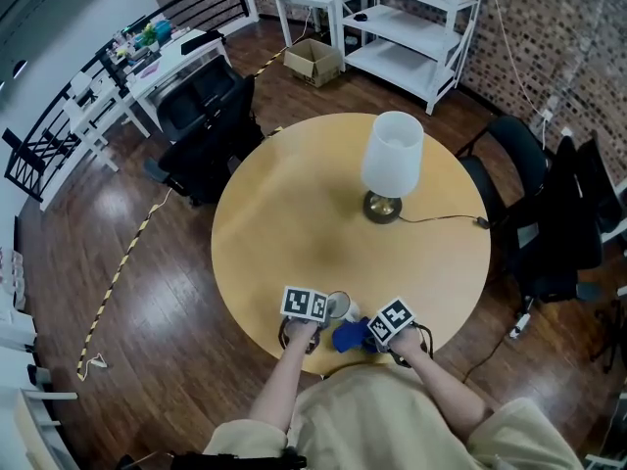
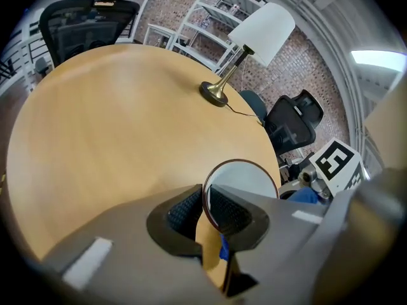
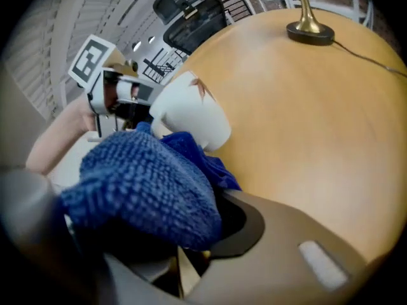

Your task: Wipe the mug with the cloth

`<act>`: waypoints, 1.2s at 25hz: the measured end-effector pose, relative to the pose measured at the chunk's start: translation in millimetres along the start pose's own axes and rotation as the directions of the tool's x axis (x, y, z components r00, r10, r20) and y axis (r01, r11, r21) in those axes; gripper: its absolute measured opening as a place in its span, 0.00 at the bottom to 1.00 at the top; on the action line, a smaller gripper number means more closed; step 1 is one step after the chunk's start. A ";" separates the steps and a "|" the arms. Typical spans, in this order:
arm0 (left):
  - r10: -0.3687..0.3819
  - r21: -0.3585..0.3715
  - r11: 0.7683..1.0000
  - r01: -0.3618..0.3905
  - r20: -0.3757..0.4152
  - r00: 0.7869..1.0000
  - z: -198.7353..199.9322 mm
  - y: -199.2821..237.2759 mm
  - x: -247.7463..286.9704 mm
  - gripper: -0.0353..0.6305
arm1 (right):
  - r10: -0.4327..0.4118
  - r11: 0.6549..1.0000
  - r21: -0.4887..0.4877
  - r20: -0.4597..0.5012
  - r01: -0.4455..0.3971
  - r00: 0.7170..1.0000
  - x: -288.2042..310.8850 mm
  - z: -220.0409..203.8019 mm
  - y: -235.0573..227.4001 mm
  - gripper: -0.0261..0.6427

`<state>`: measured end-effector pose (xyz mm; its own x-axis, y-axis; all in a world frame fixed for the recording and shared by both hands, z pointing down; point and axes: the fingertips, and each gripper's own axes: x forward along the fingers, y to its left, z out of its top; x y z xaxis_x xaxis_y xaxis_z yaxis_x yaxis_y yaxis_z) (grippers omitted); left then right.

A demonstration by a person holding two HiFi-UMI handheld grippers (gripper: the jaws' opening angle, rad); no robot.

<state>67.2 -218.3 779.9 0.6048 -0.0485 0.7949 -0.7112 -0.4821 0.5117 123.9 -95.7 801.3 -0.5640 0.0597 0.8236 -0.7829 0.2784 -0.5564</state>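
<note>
Wooden round table (image 1: pixel 294 213) stands on a dark plank floor (image 1: pixel 147 292). At its near edge, left gripper (image 2: pixel 205 210), angled down, pinches the mug (image 2: pixel 245 182) by its rim; right gripper (image 3: pixel 178 230) clamps the cloth (image 3: pixel 143 183) just beside the mug.

The left arm (image 1: pixel 280 385) and right arm (image 1: pixel 446 392) come in from the bottom of the frame, close together. The left tongs (image 2: pixel 205 213) pinch the mug (image 2: pixel 245 180) by its rim. The right tongs (image 3: pixel 191 237) hold the blue cloth (image 3: pixel 140 183) tight.
</note>
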 end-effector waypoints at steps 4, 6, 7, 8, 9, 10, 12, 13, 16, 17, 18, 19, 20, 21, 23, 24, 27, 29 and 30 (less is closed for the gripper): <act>-0.022 0.026 0.999 0.022 -0.007 1.000 0.3 0.4 1.0 0.10 | -0.188 0.973 -0.144 -0.031 0.182 0.982 2.7 9.6 -23.6 0.13; -0.027 0.040 0.999 0.027 -0.008 1.000 -0.1 0.9 1.5 0.10 | -0.258 0.946 -0.205 -0.014 0.250 0.966 0.0 17.6 -31.1 0.13; -0.027 0.049 0.998 0.028 -0.008 1.000 -0.3 0.9 1.4 0.10 | -0.279 0.937 -0.221 -0.002 0.272 0.960 -1.5 21.4 -33.5 0.13; -0.028 0.058 0.998 0.028 -0.006 1.000 -0.4 0.7 1.1 0.10 | -0.290 0.931 -0.228 0.011 0.285 0.957 -2.8 24.6 -35.1 0.13; -0.028 0.067 0.997 0.028 -0.004 1.000 -0.4 0.1 0.9 0.10 | -0.288 0.930 -0.229 0.028 0.287 0.957 -3.8 27.5 -35.1 0.13; -0.028 0.078 0.997 0.028 -0.002 1.000 -0.1 -0.8 0.7 0.10 | -0.275 0.934 -0.223 0.048 0.279 0.960 -4.4 30.2 -33.4 0.13; -0.022 0.098 0.995 0.022 0.002 1.000 0.4 -2.8 0.1 0.10 | -0.276 0.934 -0.206 0.099 0.291 0.956 -11.4 37.4 -36.9 0.13; -0.016 0.107 0.994 0.016 0.002 1.000 0.6 -3.8 -0.4 0.09 | -0.289 0.931 -0.192 0.128 0.310 0.949 -17.7 41.9 -41.7 0.13; 0.002 0.134 0.991 -0.002 0.000 1.000 0.7 -7.1 -0.6 0.09 | -0.249 0.958 -0.087 0.222 0.274 0.943 -34.4 55.5 -47.5 0.13; 0.006 0.143 0.990 -0.006 -0.001 1.000 0.9 -8.1 -0.4 0.09 | -0.217 0.973 -0.027 0.257 0.231 0.942 -40.2 60.3 -48.1 0.13; 0.010 0.150 0.989 -0.010 -0.001 1.000 1.2 -8.8 -0.4 0.09 | -0.179 0.984 0.037 0.297 0.176 0.938 -46.5 65.4 -48.3 0.13; 0.014 0.152 0.988 -0.014 -0.001 1.000 1.4 -9.2 -0.5 0.09 | -0.142 0.989 0.094 0.341 0.117 0.929 -53.4 70.9 -48.6 0.13; 0.017 0.152 0.988 -0.017 0.001 1.000 1.5 -9.7 -0.5 0.09 | -0.116 0.988 0.136 0.384 0.068 0.916 -60.7 75.8 -49.6 0.13; 0.021 0.151 0.988 -0.021 0.003 1.000 1.3 -10.1 -0.3 0.09 | -0.101 0.986 0.165 0.420 0.034 0.902 -68.0 79.8 -51.7 0.13; 0.031 0.155 0.987 -0.032 0.010 0.999 0.8 -11.3 -0.3 0.09 | -0.091 0.981 0.195 0.477 -0.004 0.874 -81.7 85.2 -57.3 0.13; 0.037 0.162 0.986 -0.038 0.013 0.999 0.5 -12.8 -0.5 0.09 | -0.076 0.979 0.201 0.508 -0.032 0.858 -88.8 87.7 -58.6 0.13; 0.046 0.189 0.981 -0.050 0.024 0.999 -1.6 -21.8 -0.7 0.10 | 0.020 0.972 0.168 0.633 -0.162 0.774 -116.7 97.3 -50.6 0.13; 0.048 0.201 0.978 -0.054 0.036 0.998 -3.3 -28.0 -1.0 0.11 | 0.063 0.977 0.099 0.711 -0.188 0.701 -139.0 103.8 -41.7 0.13; 0.050 0.204 0.977 -0.058 0.044 0.998 -4.2 -30.7 -1.4 0.12 | 0.069 0.984 0.059 0.744 -0.168 0.664 -150.6 106.7 -37.9 0.13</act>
<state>86.7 -199.8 764.4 0.5838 -0.1109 0.8042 -0.6570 -0.6465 0.3878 210.5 -217.6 686.6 -0.6241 -0.6546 0.4267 -0.6910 0.2074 -0.6925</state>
